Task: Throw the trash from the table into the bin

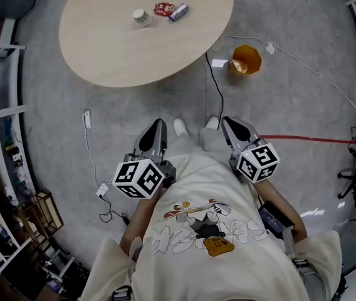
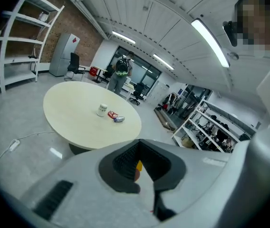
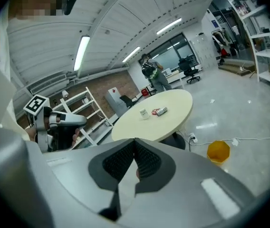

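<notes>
**Spotter:** Colours, quick: that tabletop point(image 1: 103, 55)?

**Me:** Pale beige with a faint wood grain. On it there's a white cup point(image 1: 141, 17), a red wrapper point(image 1: 163, 9) and a silver can point(image 1: 178, 12).

**Spotter:** And the bin point(image 1: 246, 59)?

**Me:** Bright orange, on a mottled grey floor point(image 1: 291, 93) with a thin red line point(image 1: 303, 138) across it. My left claw point(image 1: 158, 125) and right claw point(image 1: 228, 123) are grey-shelled with black ribbed pads. The left cube point(image 1: 138, 177) and right cube point(image 1: 258, 162) carry black-and-white square markers. My shirt point(image 1: 197, 193) is cream with a cartoon print.
</notes>
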The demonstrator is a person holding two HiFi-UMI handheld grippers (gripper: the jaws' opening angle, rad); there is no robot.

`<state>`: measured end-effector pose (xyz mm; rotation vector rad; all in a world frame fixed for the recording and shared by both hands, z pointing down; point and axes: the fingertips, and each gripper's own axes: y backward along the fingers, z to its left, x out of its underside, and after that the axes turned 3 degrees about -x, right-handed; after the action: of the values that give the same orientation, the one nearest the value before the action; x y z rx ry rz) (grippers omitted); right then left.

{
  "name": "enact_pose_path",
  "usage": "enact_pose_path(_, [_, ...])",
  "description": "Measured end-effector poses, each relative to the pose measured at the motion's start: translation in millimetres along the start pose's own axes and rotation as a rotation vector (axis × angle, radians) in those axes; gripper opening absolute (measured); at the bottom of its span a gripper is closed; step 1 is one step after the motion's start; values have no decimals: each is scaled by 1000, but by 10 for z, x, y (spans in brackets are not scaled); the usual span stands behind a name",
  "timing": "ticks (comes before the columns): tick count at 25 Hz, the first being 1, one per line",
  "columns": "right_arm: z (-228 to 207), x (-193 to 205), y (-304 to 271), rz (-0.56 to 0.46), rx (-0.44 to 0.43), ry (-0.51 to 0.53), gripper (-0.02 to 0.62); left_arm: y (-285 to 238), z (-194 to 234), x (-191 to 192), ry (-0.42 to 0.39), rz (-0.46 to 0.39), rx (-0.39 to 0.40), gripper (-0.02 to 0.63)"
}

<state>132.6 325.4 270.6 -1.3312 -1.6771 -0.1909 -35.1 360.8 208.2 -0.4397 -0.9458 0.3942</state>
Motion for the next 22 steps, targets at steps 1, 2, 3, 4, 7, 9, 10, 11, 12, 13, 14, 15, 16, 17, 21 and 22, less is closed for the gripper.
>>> enact_pose_path(1, [21, -29, -12, -9, -19, 2, 8, -5, -34, 15, -2, -5, 3, 3])
enact_pose_path(2, [32, -46, -22, -14, -31, 8, 8, -8, -69, 52, 1, -3, 8, 3])
enact_pose_path(3, [42, -53, -25, -16, -39, 12, 8, -5, -103, 105, 6, 5, 13, 3])
enact_pose_path(4, [46, -55, -24, -17, -45, 12, 8, 0, -132, 154, 12, 14, 17, 3])
enact_pose_path(7, [33, -66, -51, -11, -58, 1, 8, -1, -134, 137, 34, 9, 13, 3])
enact_pose_path(9, [31, -71, -94, -7, -64, -8, 8, -43, -95, 69, 36, 3, 4, 3])
enact_pose_path(10, [31, -75, -123, -5, -66, -12, 8, -79, -81, 43, 33, 7, 3, 3])
enact_pose_path(11, [28, -84, -162, -2, -65, -17, 8, -122, -66, 17, 29, 14, 6, 3])
enact_pose_path(12, [22, -100, -212, -1, -63, -23, 8, -172, -49, -14, 24, 20, 10, 3])
enact_pose_path(13, [14, -125, -270, 0, -58, -28, 8, -225, -28, -50, 21, 26, 16, 3])
enact_pose_path(14, [6, -158, -332, 1, -52, -31, 8, -279, -3, -90, 21, 31, 24, 3])
enact_pose_path(15, [2, -198, -398, 2, -45, -32, 8, -330, 27, -131, 25, 35, 32, 3])
enact_pose_path(16, [2, -242, -469, 5, -39, -31, 8, -380, 61, -175, 35, 39, 41, 3])
enact_pose_path(17, [4, -290, -554, 9, -33, -29, 8, -439, 104, -228, 52, 41, 52, 3])
enact_pose_path(21, [24, -523, -1037, 29, -19, -2, 8, -803, 329, -552, 147, 61, 130, 3])
enact_pose_path(22, [33, -592, -1151, 37, -14, 6, 8, -885, 379, -673, 154, 59, 142, 3])
